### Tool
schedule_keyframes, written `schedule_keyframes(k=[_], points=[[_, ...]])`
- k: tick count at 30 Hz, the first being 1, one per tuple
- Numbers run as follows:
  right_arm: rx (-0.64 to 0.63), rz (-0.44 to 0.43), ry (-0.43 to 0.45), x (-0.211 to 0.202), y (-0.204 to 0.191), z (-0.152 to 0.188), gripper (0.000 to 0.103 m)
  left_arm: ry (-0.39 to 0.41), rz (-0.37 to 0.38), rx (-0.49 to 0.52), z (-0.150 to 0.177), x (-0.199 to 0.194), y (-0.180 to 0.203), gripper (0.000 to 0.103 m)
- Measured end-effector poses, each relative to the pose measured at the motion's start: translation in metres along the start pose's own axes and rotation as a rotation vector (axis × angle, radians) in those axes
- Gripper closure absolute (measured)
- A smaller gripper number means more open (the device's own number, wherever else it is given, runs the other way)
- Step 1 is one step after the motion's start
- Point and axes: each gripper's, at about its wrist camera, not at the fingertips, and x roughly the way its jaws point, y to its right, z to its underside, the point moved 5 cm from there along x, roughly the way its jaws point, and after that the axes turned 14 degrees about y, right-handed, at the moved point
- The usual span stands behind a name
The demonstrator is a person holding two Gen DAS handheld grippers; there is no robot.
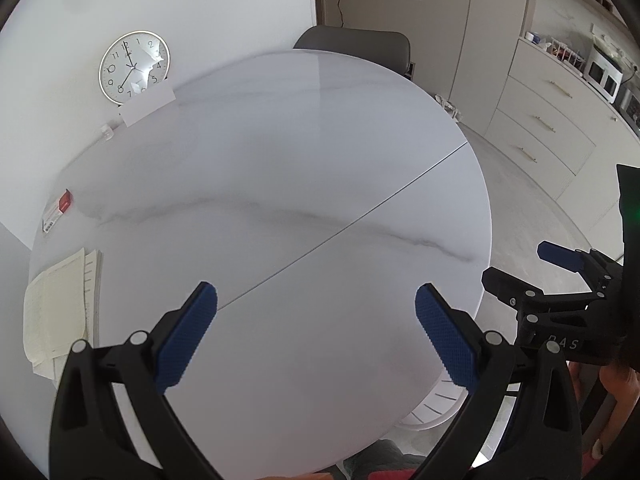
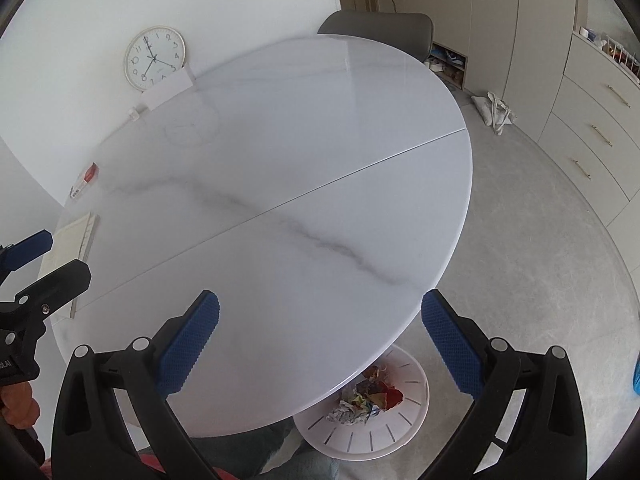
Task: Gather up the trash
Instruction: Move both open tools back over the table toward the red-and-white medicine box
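Right wrist view shows the round marble counter from above its near edge, with the right claw held over it, blue pads spread wide and nothing between them: released. The left claw reads the same in its own view, fingers parted and empty, hovering over the near half of the counter. Each claw appears at the border of the other's view, so the two are side by side but apart.

The trash, crumpled paper and coloured scraps, lies inside a white slotted bin on the floor, partly tucked under the counter's near right rim. That placement seems deliberate: the bin sits within reach of the right claw, just below the edge, so items can be carried off the rim and dropped. No crumpled trash is visible on the counter surface itself, which suggests collection is finished or nearly so.

What sits on top is pushed to the far left margin: a stack of papers, a small red-and-white box, a white card and a wall clock leaning against the wall. Whether any of these counts as trash cannot be told.

A seam runs diagonally across the counter. The middle and right of it are open, giving both claws free travel. A grey chair stands at the far rim; the floor to the right is open up to the cabinets.
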Motion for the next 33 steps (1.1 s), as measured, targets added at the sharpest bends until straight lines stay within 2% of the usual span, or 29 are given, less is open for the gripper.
schedule_keyframes(k=[13, 19, 22, 26, 29, 33], points=[[-0.002, 0.025, 0.023, -0.003, 0.001, -0.009, 0.003, 0.02, 0.035, 0.013, -0.015, 0.004, 0.001, 0.008], [-0.037, 0.002, 0.035, 0.003, -0.022, -0.024, 0.003, 0.017, 0.029, -0.041, -0.027, 0.008, -0.027, 0.008], [-0.084, -0.029, 0.043, 0.015, -0.057, -0.039, 0.003, 0.028, -0.004, -0.071, -0.034, 0.014, -0.061, 0.008], [-0.163, -0.084, 0.052, 0.036, -0.122, -0.061, 0.003, 0.045, -0.065, -0.125, -0.045, 0.026, -0.133, 0.008], [-0.21, -0.126, 0.055, 0.059, -0.181, -0.079, 0.003, 0.06, -0.121, -0.113, -0.053, 0.04, -0.207, 0.008], [-0.218, -0.175, 0.045, 0.098, -0.261, -0.101, 0.003, 0.063, -0.182, -0.036, -0.062, 0.07, -0.326, 0.008]])
